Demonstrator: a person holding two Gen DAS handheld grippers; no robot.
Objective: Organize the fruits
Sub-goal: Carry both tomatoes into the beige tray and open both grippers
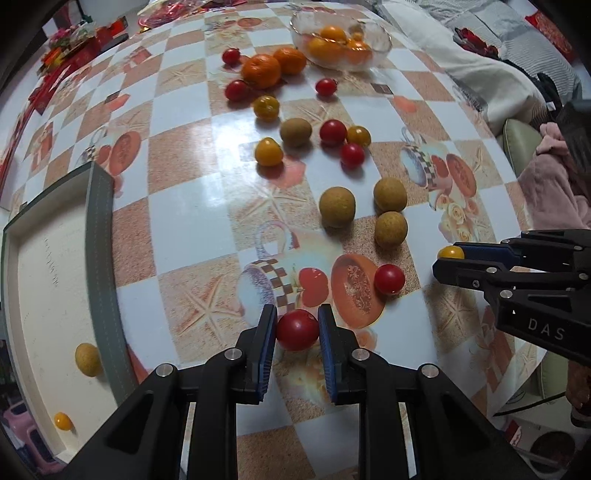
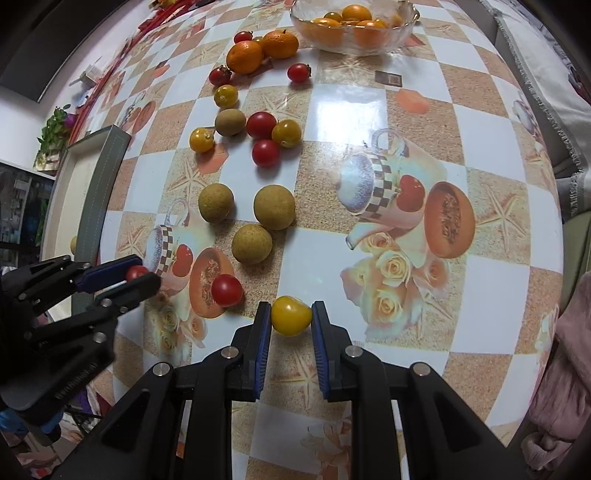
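Surface: checkered tablecloth point(image 2: 354, 110) printed with teapots and melons; I see its curved edge falling away on my right, beside a pink sleeve point(image 2: 572, 369).
Open room: bare cloth ahead-right of my right gripper point(image 2: 291, 317), clear up to the glass bowl point(image 2: 406, 33).
Left edge: grey-rimmed tray point(image 1: 99, 236) sits left of my left gripper point(image 1: 297, 328), holding one brown longan point(image 1: 88, 359) and one small yellow fruit point(image 1: 62, 421).
Left gripper: closed onto a red cherry tomato point(image 1: 297, 329), both blue pads touching it.
In the way: a loose red tomato point(image 1: 389, 278) lies between my two grippers; three brown longans point(image 2: 274, 211) cluster just ahead.
Right gripper: clamped on a yellow cherry tomato point(image 2: 290, 314), pads against its sides.
Further ahead: mixed red and yellow tomatoes point(image 2: 261, 125), then two mandarins point(image 2: 245, 57) near the bowl, which holds orange fruit.
Held fruit: both look smooth, glossy and whole.
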